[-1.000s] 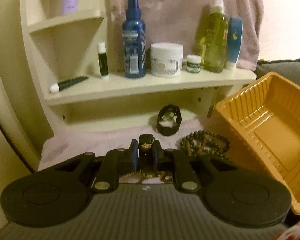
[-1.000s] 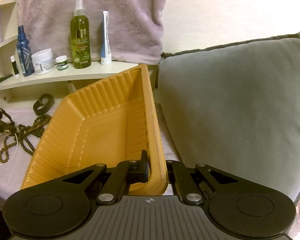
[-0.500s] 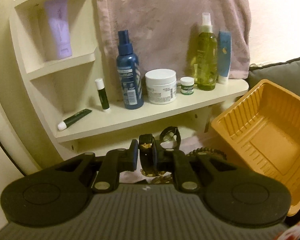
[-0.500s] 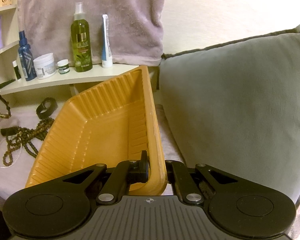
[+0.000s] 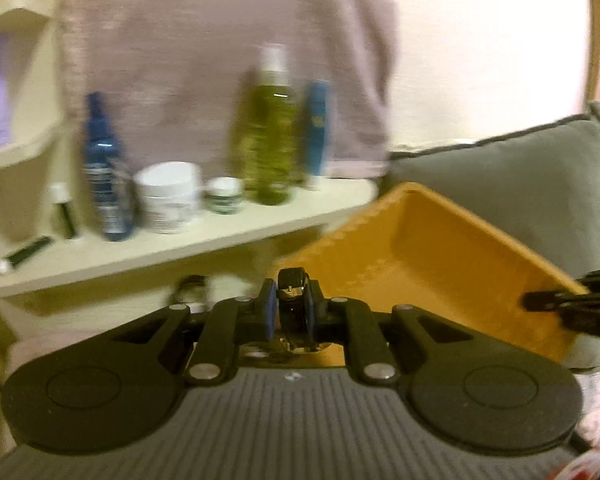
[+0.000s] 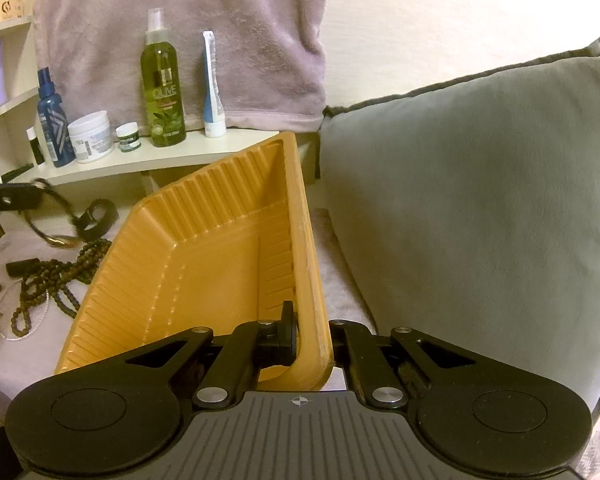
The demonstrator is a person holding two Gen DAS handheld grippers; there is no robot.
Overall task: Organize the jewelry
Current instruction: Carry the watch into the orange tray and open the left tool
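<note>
While carried: slim black strap bracelet with gold clasp (image 5: 293,300), clenched in left gripper (image 5: 290,308), near tray.
Handling: probably light, floppy; pinch the band.
Receptacle: ribbed orange plastic tray (image 6: 204,264), rim clamped by right gripper (image 6: 309,338).

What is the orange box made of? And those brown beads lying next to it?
The orange tray looks like thin moulded plastic: ribbed walls, dull sheen, thin rolled rim. The brown beads look like wood or stone, small dark round balls on a string; too small to be sure.

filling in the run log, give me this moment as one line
left hand-held gripper: shut on bracelet | right hand-held gripper: shut on tray rim | beads: on cloth
</note>
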